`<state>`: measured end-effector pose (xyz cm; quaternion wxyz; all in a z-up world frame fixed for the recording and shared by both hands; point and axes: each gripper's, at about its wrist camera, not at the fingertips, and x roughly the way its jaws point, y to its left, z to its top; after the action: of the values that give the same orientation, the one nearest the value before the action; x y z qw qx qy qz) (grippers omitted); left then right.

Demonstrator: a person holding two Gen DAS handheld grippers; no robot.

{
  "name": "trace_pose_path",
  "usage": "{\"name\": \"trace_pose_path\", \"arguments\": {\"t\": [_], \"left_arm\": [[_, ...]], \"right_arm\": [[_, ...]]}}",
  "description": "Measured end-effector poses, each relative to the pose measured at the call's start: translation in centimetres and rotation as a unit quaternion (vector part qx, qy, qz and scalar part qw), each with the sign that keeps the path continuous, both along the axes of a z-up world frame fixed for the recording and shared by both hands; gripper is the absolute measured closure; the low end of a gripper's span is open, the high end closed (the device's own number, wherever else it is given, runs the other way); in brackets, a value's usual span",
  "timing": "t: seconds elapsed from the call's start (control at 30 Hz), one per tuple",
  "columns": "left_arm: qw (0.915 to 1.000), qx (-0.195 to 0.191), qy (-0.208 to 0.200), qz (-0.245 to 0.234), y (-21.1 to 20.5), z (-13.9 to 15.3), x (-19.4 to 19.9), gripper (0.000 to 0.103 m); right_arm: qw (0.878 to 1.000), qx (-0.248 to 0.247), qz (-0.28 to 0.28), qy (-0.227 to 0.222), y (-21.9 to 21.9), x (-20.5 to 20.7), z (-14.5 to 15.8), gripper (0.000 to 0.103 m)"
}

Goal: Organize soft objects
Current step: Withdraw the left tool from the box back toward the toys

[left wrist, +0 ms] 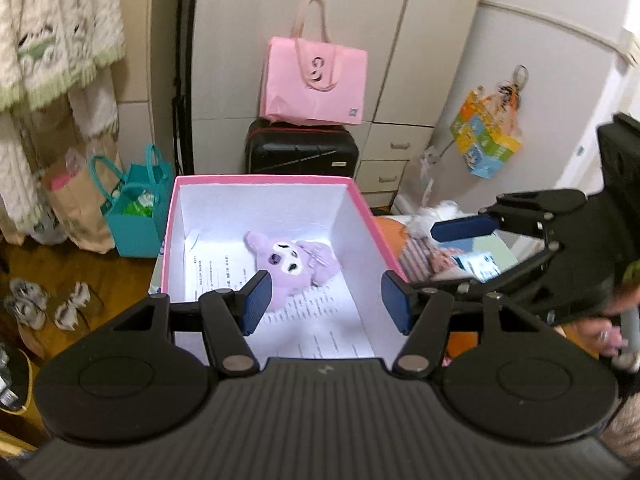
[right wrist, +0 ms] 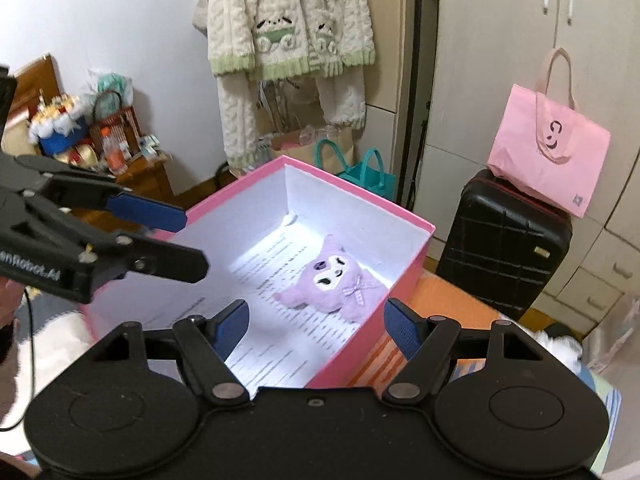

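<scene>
Released fingers of the left gripper (left wrist: pixel 326 304) are held over the pink box (left wrist: pixel 173 216); the purple plush (left wrist: pixel 294 266) at frame centre could be snagged.

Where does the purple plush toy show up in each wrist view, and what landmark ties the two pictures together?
Left wrist view: the purple plush toy lies inside the pink box, centre of frame, just beyond the left claw.
Right wrist view: the same toy lies on the box floor toward the right wall, centre-right, ahead of the right claw.
Shared landmark: the pink tote bag on the black suitcase.
</scene>
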<state>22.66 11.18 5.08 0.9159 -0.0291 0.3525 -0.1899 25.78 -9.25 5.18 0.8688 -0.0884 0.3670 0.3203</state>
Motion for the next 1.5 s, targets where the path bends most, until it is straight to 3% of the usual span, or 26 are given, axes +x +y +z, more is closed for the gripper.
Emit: {"name": "trace_pose_path", "arguments": {"t": [0.23, 0.47, 0.7, 1.07, 1.23, 1.5], "left_arm": [[0.9983, 0.0, 0.013, -0.057, -2.0, 1.8, -4.2, 0.043], [0.9948, 0.015, -0.022, -0.098, -4.8, 3.0, -8.7, 0.042], [0.9917, 0.024, -0.036, -0.121, -8.6, 2.6, -11.2, 0.042], [0.9863, 0.074, -0.046, -0.14, -14.8, -0.5, -12.1, 0.042], [0.986, 0.073, -0.042, -0.144, -17.0, -2.4, -11.4, 0.043], [0.9884, 0.078, -0.045, -0.122, -19.6, -5.8, -9.7, 0.043]], "right_arm": [[1.0, 0.029, -0.003, 0.001, -2.8, -4.2, 1.8, 0.024], [0.998, 0.041, -0.024, -0.049, -7.2, -9.3, 3.3, 0.024], [0.996, 0.021, -0.042, -0.076, -11.1, -12.6, 2.9, 0.024], [0.99, 0.02, -0.071, -0.119, -16.4, -16.3, -2.3, 0.024], [0.989, 0.031, -0.084, -0.121, -17.8, -16.6, -5.0, 0.024], [0.992, 0.016, -0.059, -0.111, -17.6, -16.1, -9.8, 0.025]]}}
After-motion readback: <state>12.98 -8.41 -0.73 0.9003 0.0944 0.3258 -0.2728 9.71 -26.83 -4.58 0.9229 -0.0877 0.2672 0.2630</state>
